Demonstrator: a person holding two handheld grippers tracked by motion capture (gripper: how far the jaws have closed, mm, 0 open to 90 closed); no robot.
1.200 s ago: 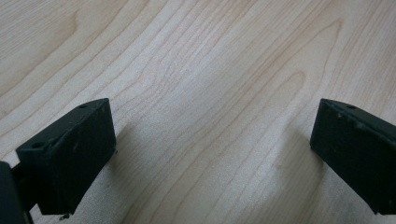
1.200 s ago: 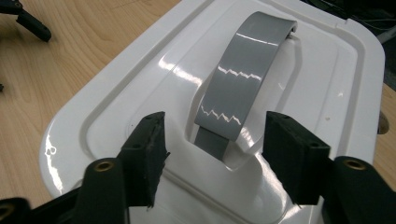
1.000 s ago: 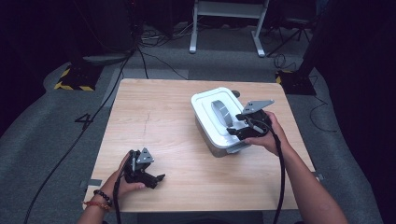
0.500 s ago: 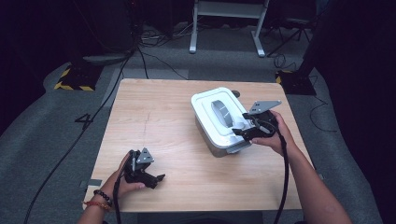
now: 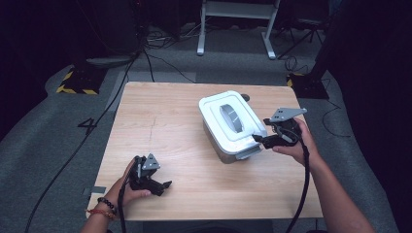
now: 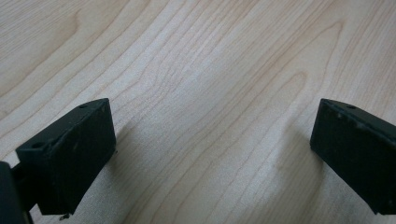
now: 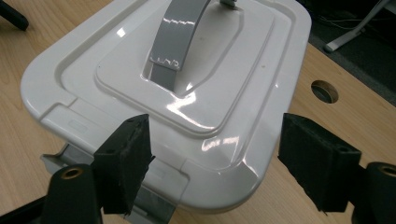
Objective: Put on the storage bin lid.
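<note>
White lidded container [image 5: 232, 124] with a grey handle [image 5: 231, 116] sits toward the right of the wooden table [image 5: 165, 126], right gripper [image 5: 258, 139] at its near right corner, jaws just opened wide and gripping nothing, left gripper [image 5: 165, 186] down near the table's front edge, jaws spread apart over bare wood.

From above your side you look forward and down on the whole table [image 5: 160, 126], while your left gripper view looks close down onto bare wood and your right gripper view looks close over the white box [image 7: 187, 93], shared with the high view.
</note>
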